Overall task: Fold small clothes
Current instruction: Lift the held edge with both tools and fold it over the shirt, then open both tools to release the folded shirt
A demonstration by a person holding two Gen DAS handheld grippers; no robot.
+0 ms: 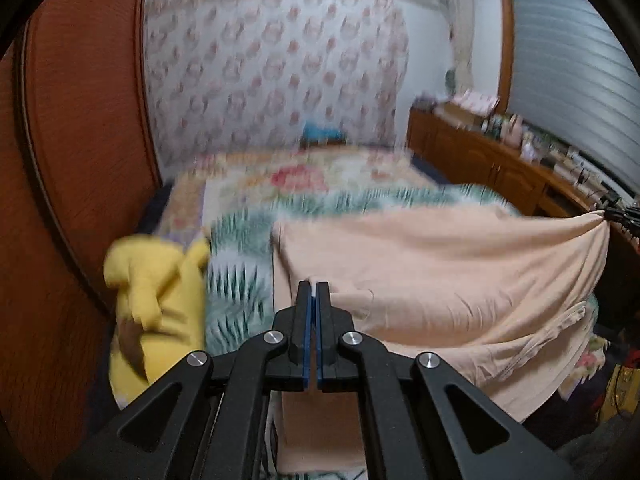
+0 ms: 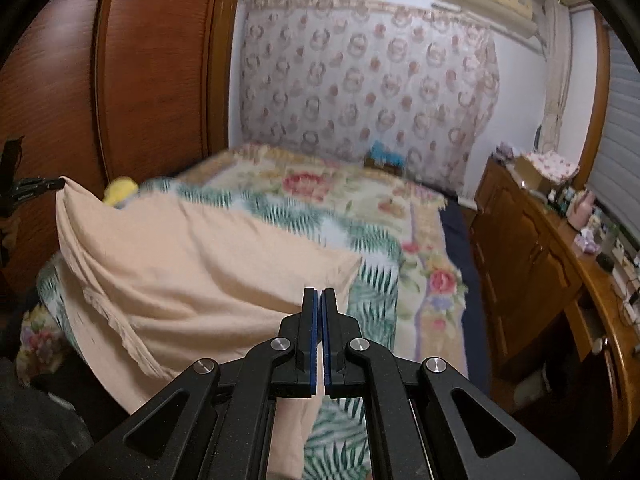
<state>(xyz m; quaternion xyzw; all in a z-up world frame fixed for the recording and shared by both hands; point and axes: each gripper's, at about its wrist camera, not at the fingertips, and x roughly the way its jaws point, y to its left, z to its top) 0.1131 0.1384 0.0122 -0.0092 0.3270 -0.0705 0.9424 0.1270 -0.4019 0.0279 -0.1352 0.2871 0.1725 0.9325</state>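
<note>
A peach garment [image 1: 440,272] hangs stretched between my two grippers over the foot of the bed; it also shows in the right wrist view [image 2: 192,268]. My left gripper [image 1: 313,286] is shut on one corner of it, and cloth hangs below the fingers. My right gripper [image 2: 319,294] is shut on the other corner. In the left wrist view the right gripper [image 1: 622,216] shows at the far right, pinching the lifted corner. In the right wrist view the left gripper [image 2: 36,188] shows at the far left doing the same.
The bed carries a floral blanket [image 2: 360,200] and a green leaf-print cover [image 2: 368,292]. A yellow plush toy [image 1: 156,292] lies at the bed's left edge by a wooden wardrobe [image 1: 80,160]. A cluttered wooden cabinet [image 2: 552,264] lines the right wall.
</note>
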